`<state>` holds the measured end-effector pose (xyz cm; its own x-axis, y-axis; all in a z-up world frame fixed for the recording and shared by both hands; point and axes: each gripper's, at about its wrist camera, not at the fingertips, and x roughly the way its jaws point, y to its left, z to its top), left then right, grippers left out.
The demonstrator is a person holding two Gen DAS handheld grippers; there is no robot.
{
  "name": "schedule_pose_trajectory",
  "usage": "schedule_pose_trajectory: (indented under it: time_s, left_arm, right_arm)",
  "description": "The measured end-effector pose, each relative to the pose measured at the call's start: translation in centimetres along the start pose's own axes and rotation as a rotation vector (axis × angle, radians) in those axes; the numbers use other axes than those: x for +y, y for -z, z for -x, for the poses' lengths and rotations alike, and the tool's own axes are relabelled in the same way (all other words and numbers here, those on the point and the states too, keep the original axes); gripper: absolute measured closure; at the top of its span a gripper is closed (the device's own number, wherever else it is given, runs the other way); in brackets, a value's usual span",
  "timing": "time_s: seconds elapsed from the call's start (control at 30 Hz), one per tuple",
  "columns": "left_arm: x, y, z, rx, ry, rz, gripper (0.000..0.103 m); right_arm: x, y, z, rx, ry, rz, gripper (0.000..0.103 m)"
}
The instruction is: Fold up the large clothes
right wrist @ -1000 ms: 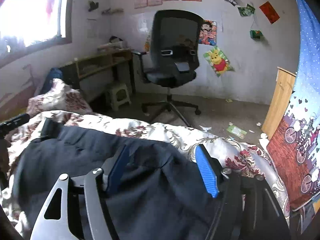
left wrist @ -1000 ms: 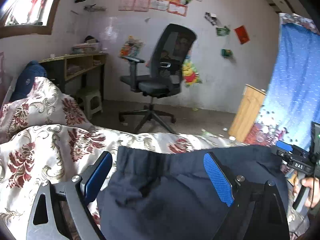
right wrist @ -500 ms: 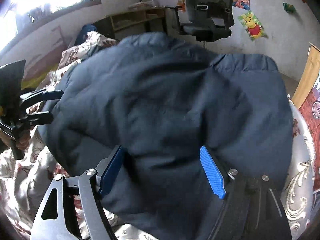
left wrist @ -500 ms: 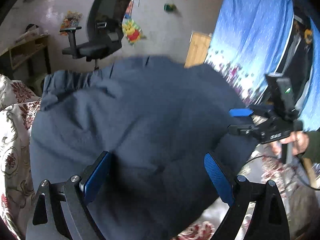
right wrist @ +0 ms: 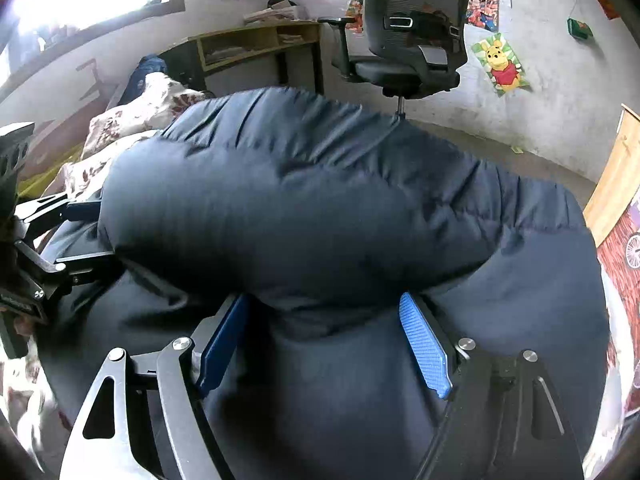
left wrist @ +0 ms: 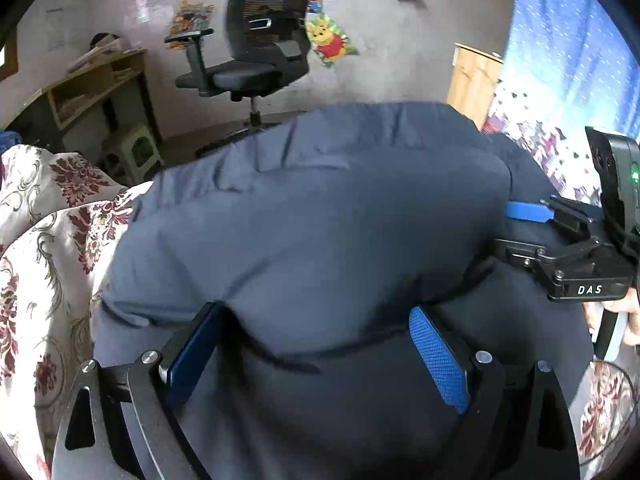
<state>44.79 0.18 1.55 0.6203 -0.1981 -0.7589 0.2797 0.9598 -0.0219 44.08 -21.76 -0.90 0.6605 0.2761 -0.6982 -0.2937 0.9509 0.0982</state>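
Left wrist — garment point(left wrist: 320, 220) hides right tongs' point(left wrist: 516, 232) tips.

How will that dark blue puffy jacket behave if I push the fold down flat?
The dark blue jacket bulges in a rounded roll, so it will likely spring back. It looks light and floppy, draping over the bed cover. Its smooth shell may slip.

The dark navy garment point(left wrist: 320, 220) is smooth, matt woven cloth with soft creases. The left gripper point(left wrist: 316, 360) has matt black metal arms, bright screws and blue pads point(left wrist: 438, 360) with a rough grid texture. The bedcover point(left wrist: 44, 240) is floral printed cloth. The office chair point(right wrist: 416, 12) back is mesh.
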Motion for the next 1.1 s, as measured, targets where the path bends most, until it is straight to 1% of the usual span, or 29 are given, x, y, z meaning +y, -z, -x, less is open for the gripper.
schedule_pose_trajectory:
  time_s: [0.23,0.33,0.4,0.5,0.57,0.73,0.83,0.93,1.1]
  left_arm:
    - [2.1,-2.3,-2.3,-0.017,-0.012,0.065,0.009]
    - [2.8,-3.1,-3.3,-0.021,-0.021,0.083,0.008]
    - [3.3,-3.5,-4.0,-0.017,-0.027,0.100,0.007]
    - [4.3,-4.0,-5.3,-0.014,-0.031,0.126,0.003]
    - [4.8,-4.3,-6.2,-0.005,-0.028,0.141,0.001]
    - [6.1,-3.8,-7.1,-0.021,0.009,0.197,0.000]
    - [6.3,-3.2,-7.1,-0.042,0.027,0.210,0.000]
    - [6.1,-2.8,-7.1,-0.057,0.026,0.209,0.000]
    - [6.2,-2.3,-6.8,-0.070,0.032,0.213,0.000]
  right_arm:
    - [-0.6,-2.6,-2.4,-0.007,0.013,-0.003,0.030]
    - [-1.3,-4.0,-3.7,0.003,0.016,-0.019,0.030]
    - [-1.9,-4.9,-5.1,0.032,0.006,-0.027,0.028]
    - [-2.6,-5.7,-7.1,0.082,-0.025,-0.046,0.024]
    - [-2.7,-5.8,-8.1,0.097,-0.038,-0.052,0.021]
    - [-2.7,-5.7,-9.3,0.105,-0.044,-0.052,0.018]
    - [-2.7,-5.4,-9.4,0.080,-0.054,-0.059,0.017]
    - [-2.4,-4.8,-9.3,0.046,-0.052,-0.057,0.017]
    - [-1.7,-4.5,-9.1,0.035,-0.043,-0.051,0.016]
